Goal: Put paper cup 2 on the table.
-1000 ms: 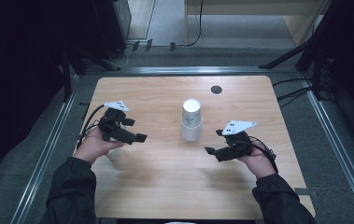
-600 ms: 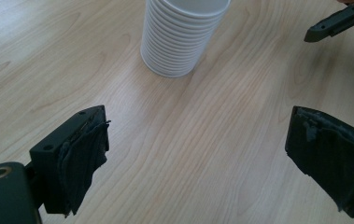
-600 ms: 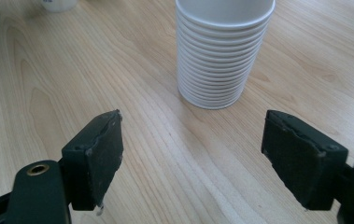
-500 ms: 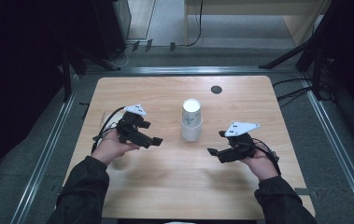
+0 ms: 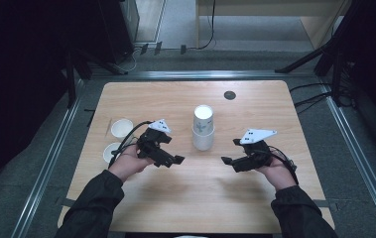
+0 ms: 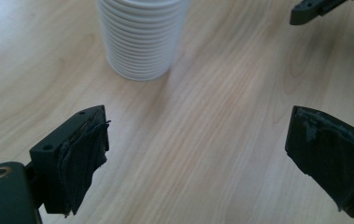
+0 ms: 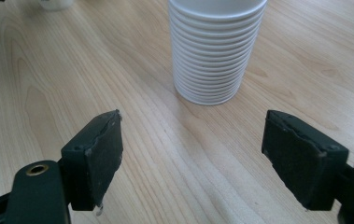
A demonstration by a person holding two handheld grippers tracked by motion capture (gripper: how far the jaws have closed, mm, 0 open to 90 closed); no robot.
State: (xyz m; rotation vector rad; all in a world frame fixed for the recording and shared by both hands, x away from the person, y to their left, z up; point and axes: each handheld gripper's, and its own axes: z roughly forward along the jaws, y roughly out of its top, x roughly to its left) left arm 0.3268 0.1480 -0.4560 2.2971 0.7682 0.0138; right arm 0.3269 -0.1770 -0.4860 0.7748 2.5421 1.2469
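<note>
Left gripper (image 5: 175, 159) and right gripper (image 5: 227, 159): both released, black jaws set wide, nothing between them, worn dark pads (image 6: 88, 158) facing inward. Both hover over the pale wood-grain table (image 5: 175, 99), one at each side of the cup stack (image 5: 203, 128). The stack is one upright white column of nested paper cups with ribbed rims, standing near the table centre, just beyond both grippers. Two single white cups (image 5: 121, 129) stand at the left edge. One round dark grommet (image 5: 230, 94) lies farther back.
</note>
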